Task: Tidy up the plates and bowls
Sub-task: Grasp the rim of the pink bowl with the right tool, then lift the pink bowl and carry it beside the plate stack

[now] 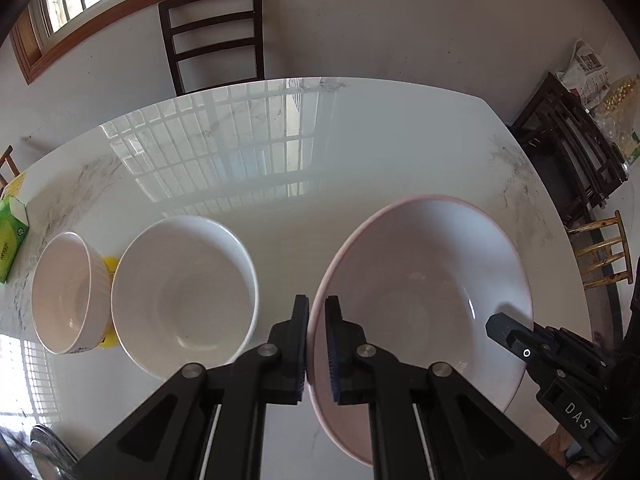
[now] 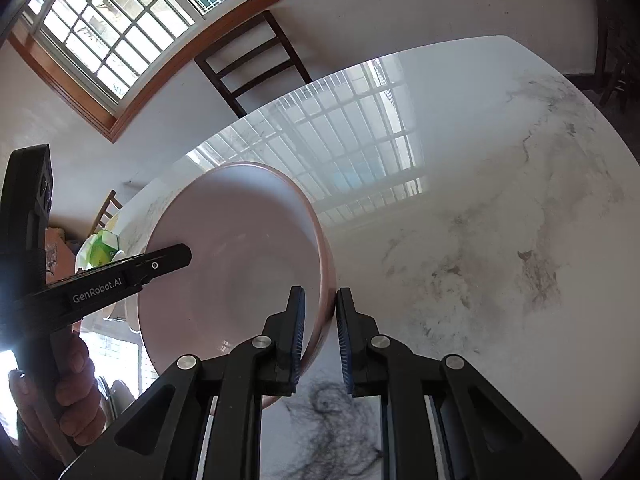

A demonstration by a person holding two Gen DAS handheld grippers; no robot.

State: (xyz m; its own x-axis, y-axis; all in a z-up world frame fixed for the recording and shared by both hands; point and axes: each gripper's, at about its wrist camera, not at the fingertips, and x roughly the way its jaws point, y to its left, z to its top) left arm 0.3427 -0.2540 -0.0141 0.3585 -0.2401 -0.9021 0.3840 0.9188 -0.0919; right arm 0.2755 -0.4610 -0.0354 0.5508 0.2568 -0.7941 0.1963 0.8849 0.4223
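Observation:
A large pink-rimmed bowl (image 1: pixel 424 264) is held over the white marble table (image 1: pixel 320 128). My left gripper (image 1: pixel 317 344) is shut on its left rim. My right gripper (image 2: pixel 320 336) is shut on its right rim, and its finger shows in the left wrist view (image 1: pixel 516 336). The bowl (image 2: pixel 236 256) tilts in the right wrist view, with the left gripper's finger (image 2: pixel 160 264) reaching over its far rim. A plain white bowl (image 1: pixel 184 296) and a ribbed white bowl (image 1: pixel 68 292) stand side by side on the table at the left.
A green tissue box (image 1: pixel 12 240) lies at the table's left edge. A yellow object (image 1: pixel 110 268) sits between the two small bowls. A metal lid (image 1: pixel 50 452) is at the near left. A dark chair (image 1: pixel 216 36) stands behind the table, more chairs (image 1: pixel 572 148) at the right.

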